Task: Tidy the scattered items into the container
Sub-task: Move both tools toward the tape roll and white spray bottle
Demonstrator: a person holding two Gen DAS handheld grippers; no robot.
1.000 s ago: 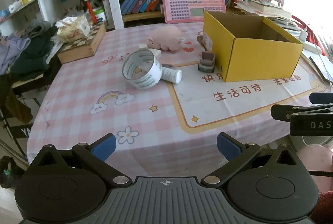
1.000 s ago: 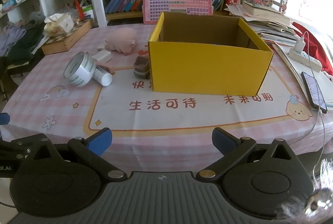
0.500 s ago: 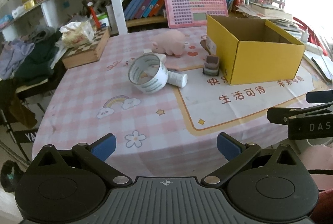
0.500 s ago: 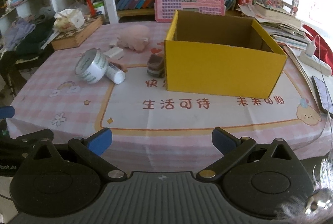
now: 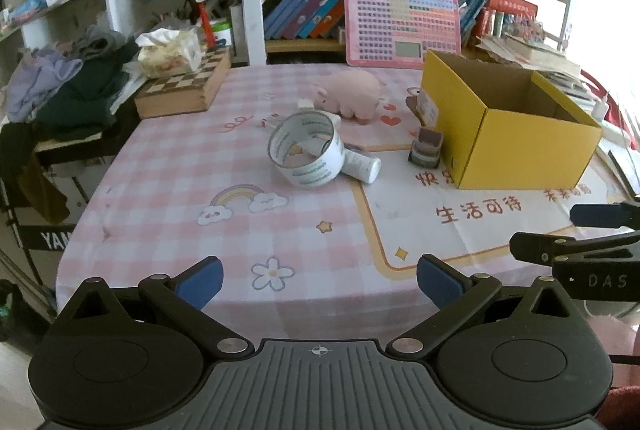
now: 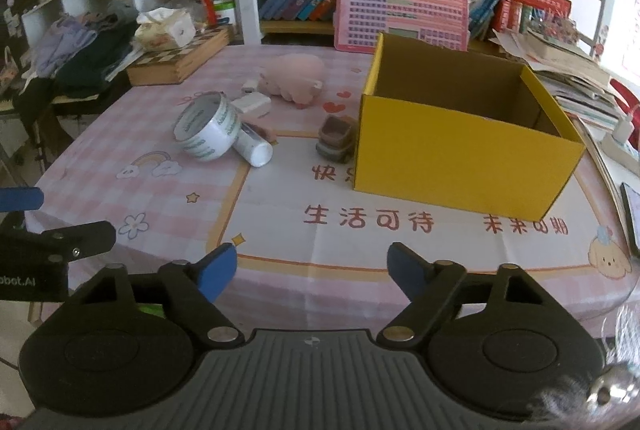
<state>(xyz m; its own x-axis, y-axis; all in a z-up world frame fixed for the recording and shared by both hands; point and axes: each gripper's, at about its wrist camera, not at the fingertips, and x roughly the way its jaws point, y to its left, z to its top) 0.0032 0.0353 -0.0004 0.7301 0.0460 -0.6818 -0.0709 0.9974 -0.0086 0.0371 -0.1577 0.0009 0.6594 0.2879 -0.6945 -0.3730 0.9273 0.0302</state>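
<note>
Two hand-held grippers hover at the near table edge, both spread wide and holding nothing. Largest in view, the yellow box (image 5: 516,134) stands open at right of centre in the left wrist view. The pink plush pig (image 5: 350,92) lies above centre. The tape roll (image 5: 306,154), tilted on a white tube (image 5: 360,166), sits dead ahead of the left gripper (image 5: 318,276), which looks nearer than the right gripper (image 6: 312,272). Smallest, stacked trays (image 5: 426,148) touch the box.
</note>
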